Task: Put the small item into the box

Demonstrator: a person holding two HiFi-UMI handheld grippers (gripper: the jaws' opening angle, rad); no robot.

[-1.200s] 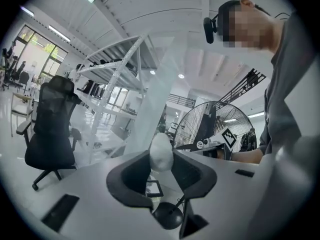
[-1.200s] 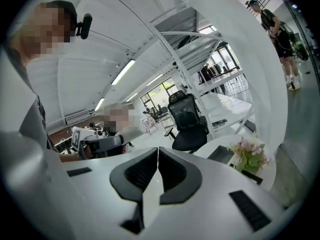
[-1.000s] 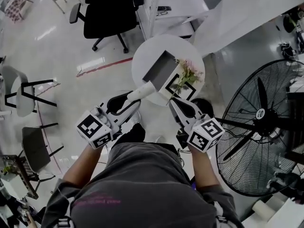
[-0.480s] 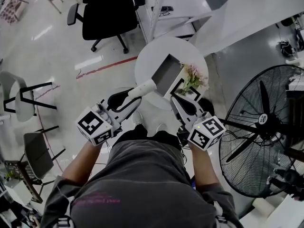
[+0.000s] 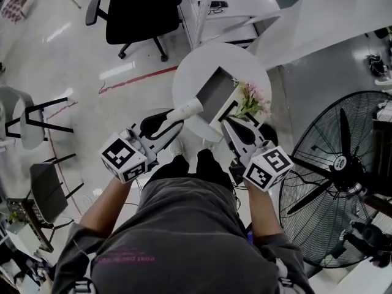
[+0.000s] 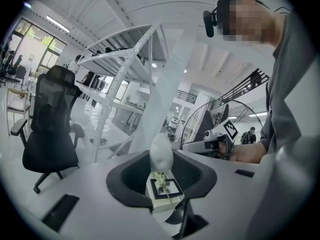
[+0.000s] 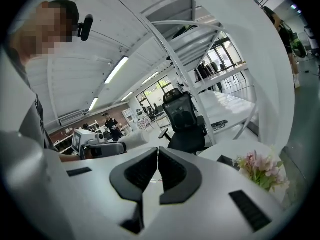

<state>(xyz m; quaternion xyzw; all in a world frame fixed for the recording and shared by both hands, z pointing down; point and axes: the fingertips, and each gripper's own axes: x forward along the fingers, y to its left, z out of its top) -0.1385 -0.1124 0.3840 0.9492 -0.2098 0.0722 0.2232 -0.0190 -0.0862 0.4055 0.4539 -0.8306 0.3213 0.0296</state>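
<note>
My left gripper (image 5: pixel 171 122) is shut on a small white oblong item (image 5: pixel 184 110), which sticks out ahead of the jaws toward the box. In the left gripper view the white item (image 6: pixel 161 152) stands between the dark pads, with the box (image 6: pixel 165 193) just beyond it. The open box (image 5: pixel 215 91), grey inside with a black square marker on its side, lies on a small round white table (image 5: pixel 199 72). Pink flowers (image 5: pixel 255 99) sit beside the box. My right gripper (image 5: pixel 226 124) is shut with nothing in it; its jaws (image 7: pixel 158 151) meet, with the flowers (image 7: pixel 263 169) to the right.
A black office chair (image 5: pixel 138 10) stands beyond the table, next to a white shelving frame (image 5: pixel 228 5). A large floor fan (image 5: pixel 343 176) is close on the right. Two chairs (image 5: pixel 30 122) stand at the left. The person's feet are on the floor just before the table.
Both grippers have moved forward toward the round table as the person stepped closer. The white item stays in the left jaws and now points at the box's near edge.
</note>
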